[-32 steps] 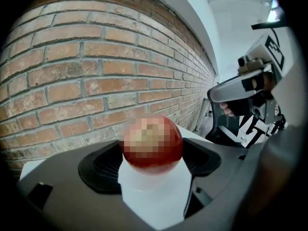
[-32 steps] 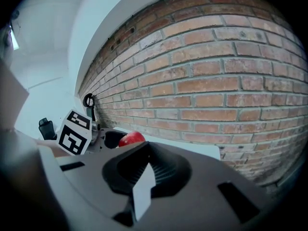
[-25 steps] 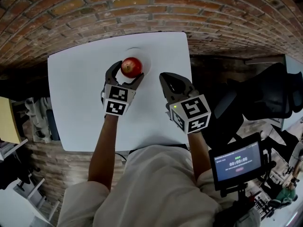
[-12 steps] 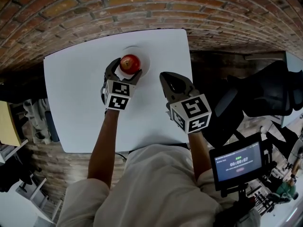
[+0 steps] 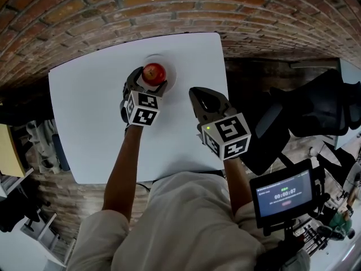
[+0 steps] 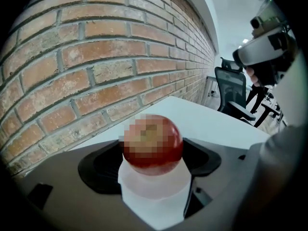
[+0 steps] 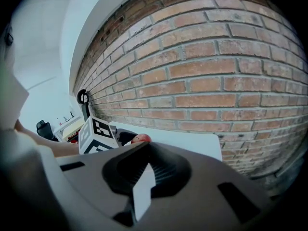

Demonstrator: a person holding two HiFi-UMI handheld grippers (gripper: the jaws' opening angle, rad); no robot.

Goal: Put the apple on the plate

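A red apple (image 5: 154,72) is held between the jaws of my left gripper (image 5: 148,82), which is shut on it. The apple is over the left part of a white plate (image 5: 171,70) near the table's far edge. Whether it rests on the plate I cannot tell. In the left gripper view the apple (image 6: 153,144) fills the gap between the dark jaws of the left gripper (image 6: 153,163). My right gripper (image 5: 204,97) hangs to the right of the plate, shut and empty. The right gripper view shows its own gripper (image 7: 143,177) closed, and the apple (image 7: 141,138) beyond it.
The white table (image 5: 90,123) stands against a brick wall (image 5: 169,10). A black office chair (image 5: 316,112) is to the right of the table. A small screen (image 5: 282,193) on a stand sits at the lower right. The left gripper's marker cube (image 7: 96,134) shows in the right gripper view.
My left gripper has carried the apple a little farther away, over the plate. The right gripper has stayed in place, shut.
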